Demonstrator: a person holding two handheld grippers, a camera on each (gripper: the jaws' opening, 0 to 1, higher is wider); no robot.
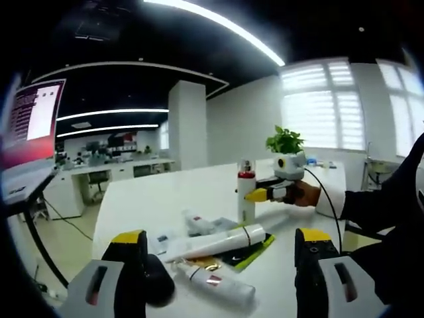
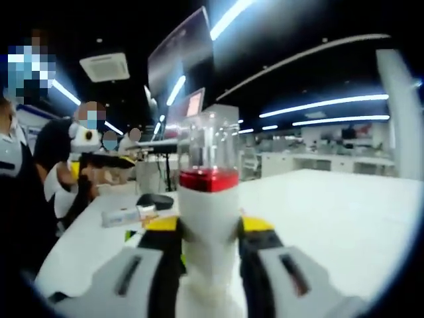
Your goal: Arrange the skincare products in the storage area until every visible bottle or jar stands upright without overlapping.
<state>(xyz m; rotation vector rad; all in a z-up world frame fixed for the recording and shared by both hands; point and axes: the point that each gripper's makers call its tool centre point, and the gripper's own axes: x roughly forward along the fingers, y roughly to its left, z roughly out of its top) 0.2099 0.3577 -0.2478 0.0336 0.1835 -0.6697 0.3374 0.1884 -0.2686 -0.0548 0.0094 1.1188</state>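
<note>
An upright bottle (image 2: 209, 218) is clamped by the right claw (image 2: 211, 248) on the table (image 2: 331, 212), while the left claw (image 1: 218, 255) is held wide open and empty above 2 lying tubes (image 1: 215, 242).

A large open-plan office or lab space. Long strip lights (image 1: 218, 23) run across a dark ceiling, with a ceiling air-conditioning unit (image 2: 105, 66). White worktables (image 1: 199, 185) fill the floor, and rows of desks with chairs (image 1: 116, 171) stand farther back. Tall windows with blinds (image 1: 324, 106), a white pillar (image 1: 187, 126), a monitor (image 1: 33, 119) and a potted plant (image 1: 285, 140) complete it.
</note>
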